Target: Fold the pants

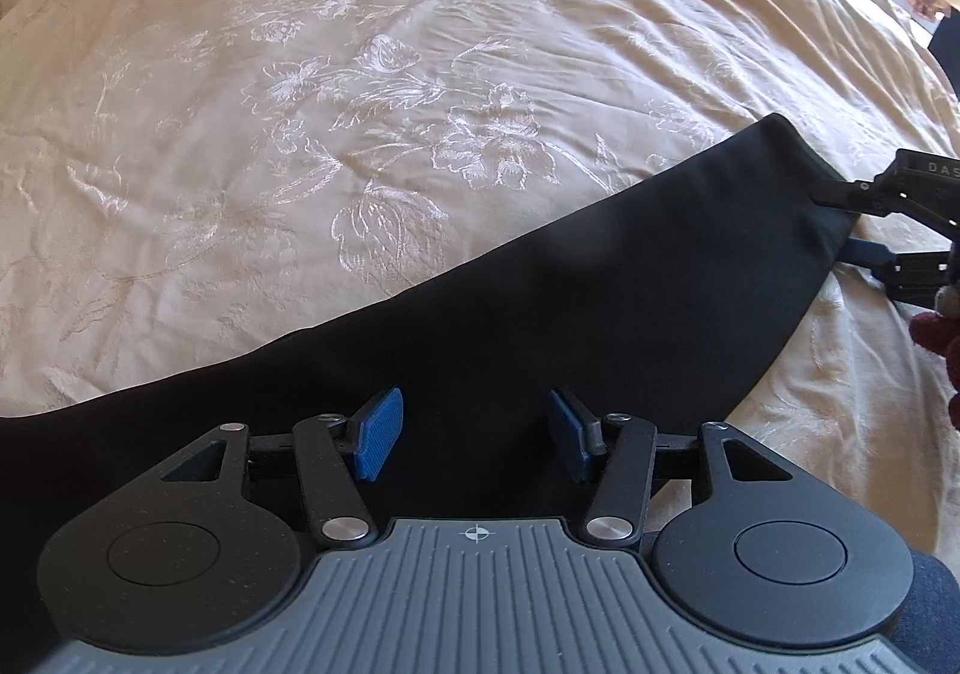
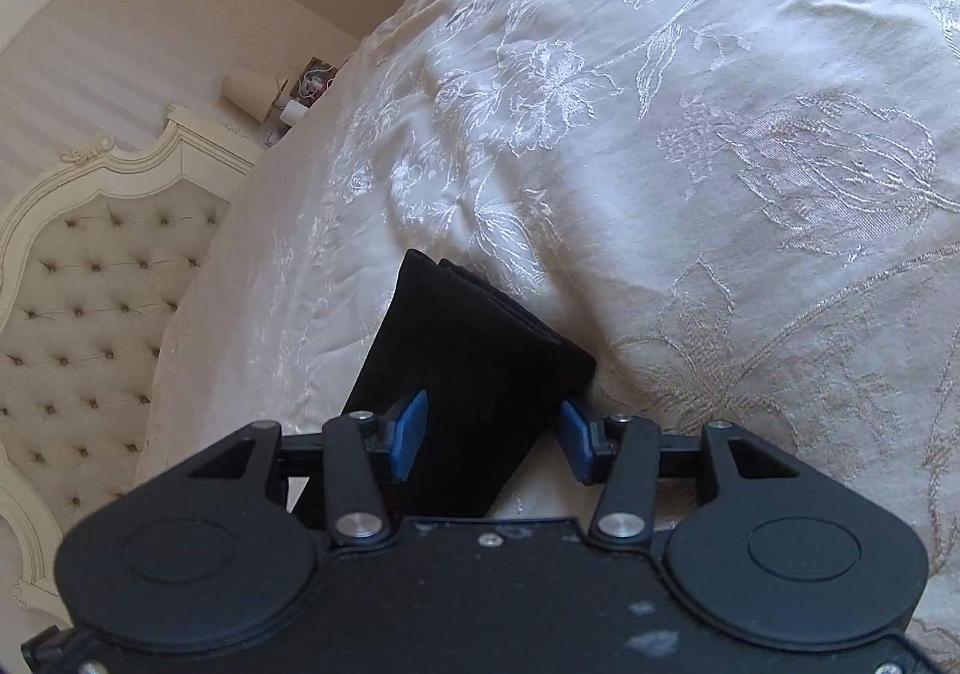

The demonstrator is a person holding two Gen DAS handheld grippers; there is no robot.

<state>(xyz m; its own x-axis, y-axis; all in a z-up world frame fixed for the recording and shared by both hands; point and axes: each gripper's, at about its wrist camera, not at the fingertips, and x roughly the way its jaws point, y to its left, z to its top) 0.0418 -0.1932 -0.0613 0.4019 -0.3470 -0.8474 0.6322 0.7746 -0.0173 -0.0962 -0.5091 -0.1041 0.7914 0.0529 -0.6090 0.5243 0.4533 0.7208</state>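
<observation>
Black pants point(image 1: 540, 302) on a cream bedspread point(image 1: 360, 104), left gripper point(image 1: 474, 434) open above them, right gripper point(image 2: 492, 434) open astride the pants' end, pads clear.

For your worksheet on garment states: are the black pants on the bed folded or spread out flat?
Folded: the black pants show stacked layered edges at their far end, and they lie as one long band.

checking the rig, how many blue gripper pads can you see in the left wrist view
4: two blue rubber pads on the left gripper over the black fabric pants; two partly hidden at the right gripper, far right.
</observation>
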